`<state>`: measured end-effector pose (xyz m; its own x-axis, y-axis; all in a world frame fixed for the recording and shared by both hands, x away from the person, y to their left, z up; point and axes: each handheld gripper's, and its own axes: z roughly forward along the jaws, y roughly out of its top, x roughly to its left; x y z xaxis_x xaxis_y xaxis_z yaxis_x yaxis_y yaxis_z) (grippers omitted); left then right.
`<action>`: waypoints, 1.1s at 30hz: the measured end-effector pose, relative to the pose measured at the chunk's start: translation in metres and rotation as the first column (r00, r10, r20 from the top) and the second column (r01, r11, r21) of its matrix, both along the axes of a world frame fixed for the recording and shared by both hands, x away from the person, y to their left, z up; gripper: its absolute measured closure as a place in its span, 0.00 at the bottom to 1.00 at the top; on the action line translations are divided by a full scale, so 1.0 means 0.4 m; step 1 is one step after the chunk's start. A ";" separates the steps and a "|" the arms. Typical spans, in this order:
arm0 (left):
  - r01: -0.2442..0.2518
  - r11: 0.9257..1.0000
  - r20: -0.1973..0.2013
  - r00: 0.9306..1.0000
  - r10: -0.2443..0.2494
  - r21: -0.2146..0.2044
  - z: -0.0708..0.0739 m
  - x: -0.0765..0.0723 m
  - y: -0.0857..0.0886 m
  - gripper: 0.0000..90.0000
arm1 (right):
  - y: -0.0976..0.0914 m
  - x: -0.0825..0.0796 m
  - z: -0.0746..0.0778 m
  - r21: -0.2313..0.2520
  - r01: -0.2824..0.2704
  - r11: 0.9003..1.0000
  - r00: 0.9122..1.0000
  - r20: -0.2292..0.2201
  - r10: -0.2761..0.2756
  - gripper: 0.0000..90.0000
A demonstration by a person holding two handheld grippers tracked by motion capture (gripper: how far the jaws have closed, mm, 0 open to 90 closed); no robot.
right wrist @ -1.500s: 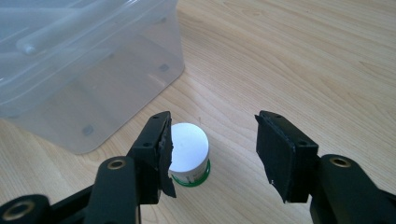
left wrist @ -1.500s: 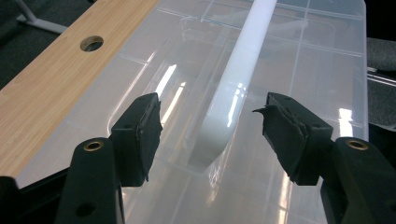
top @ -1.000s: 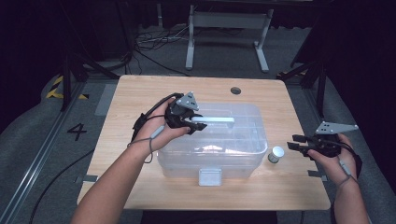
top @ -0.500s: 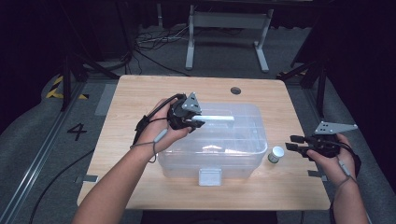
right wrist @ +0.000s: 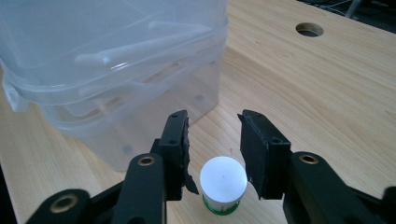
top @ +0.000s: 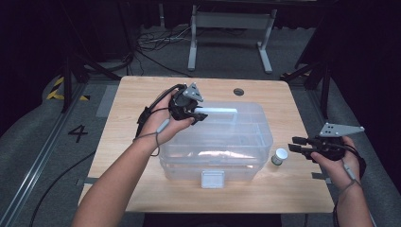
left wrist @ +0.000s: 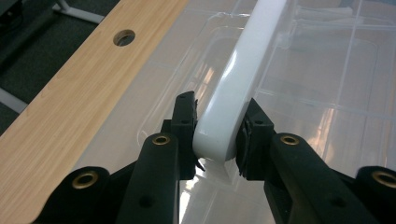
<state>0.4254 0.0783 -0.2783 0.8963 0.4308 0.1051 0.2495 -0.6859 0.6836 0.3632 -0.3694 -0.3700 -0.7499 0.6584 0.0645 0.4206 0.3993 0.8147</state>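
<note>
- Two grippers work: left gripper (left wrist: 217, 135) pinches the box's white handle (left wrist: 243, 79).
- Right gripper (right wrist: 214, 135), jaws just closing, straddles the small bottle (right wrist: 223, 184) without touching.

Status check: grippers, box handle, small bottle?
Left gripper shut on white handle. Right gripper open, jaws just closing around white-capped bottle, not pressing. Clear box lidded; nothing blocking.

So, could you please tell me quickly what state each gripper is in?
Left gripper: shut on the white handle.
Right gripper: open, closing around the small bottle.
</note>
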 end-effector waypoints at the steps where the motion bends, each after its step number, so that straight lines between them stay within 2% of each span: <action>1: 0.000 1.000 -0.003 1.000 0.000 -0.001 0.002 0.004 0.001 0.81 | 0.001 -0.001 0.001 0.004 -0.001 1.000 1.000 0.002 0.001 0.71; 3: -0.002 1.000 -0.007 1.000 0.002 -0.008 0.003 0.007 0.001 0.81 | 0.002 -0.003 0.002 0.011 -0.003 1.000 1.000 0.002 0.003 0.73; 4: -0.002 1.000 -0.013 1.000 0.002 -0.012 0.005 0.012 0.002 0.81 | 0.004 -0.007 0.004 0.025 -0.010 1.000 1.000 -0.006 0.010 0.79; 6: -0.002 1.000 -0.025 1.000 0.002 -0.015 0.008 0.018 0.003 0.81 | 0.006 -0.009 0.004 0.030 -0.015 0.999 1.000 -0.008 0.015 0.81; 7: -0.003 1.000 -0.033 0.999 0.003 -0.015 0.012 0.024 0.002 0.80 | 0.011 -0.012 0.004 0.045 -0.039 0.998 0.999 -0.010 0.039 0.86; 14: -0.006 1.000 -0.057 0.998 0.005 -0.010 0.022 0.039 0.002 0.80 | 0.032 -0.017 0.003 0.069 -0.112 0.991 0.994 0.000 0.113 0.99; 17: -0.011 1.000 -0.069 0.998 0.010 -0.008 0.028 0.049 0.000 0.80 | 0.052 -0.022 0.002 0.099 -0.166 0.981 0.986 0.018 0.165 1.00; 21: -0.011 1.000 -0.085 0.996 0.010 -0.005 0.034 0.059 -0.001 0.80 | 0.083 -0.034 0.000 0.091 -0.221 0.971 0.975 0.024 0.220 1.00; 25: -0.014 1.000 -0.105 0.994 0.013 -0.006 0.040 0.073 -0.002 0.80 | 0.102 -0.038 -0.003 0.101 -0.250 0.963 0.968 0.030 0.248 1.00; 33: -0.012 1.000 -0.108 0.994 0.011 -0.005 0.041 0.074 -0.002 0.80 | 0.134 -0.032 -0.017 0.134 -0.281 0.950 0.960 0.036 0.279 1.00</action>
<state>0.4551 0.0776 -0.2620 0.8972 0.4415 0.0058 0.3299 -0.6790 0.6558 0.3503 -0.3156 -0.3769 -0.9045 0.4078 0.1249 0.2938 0.3835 0.8756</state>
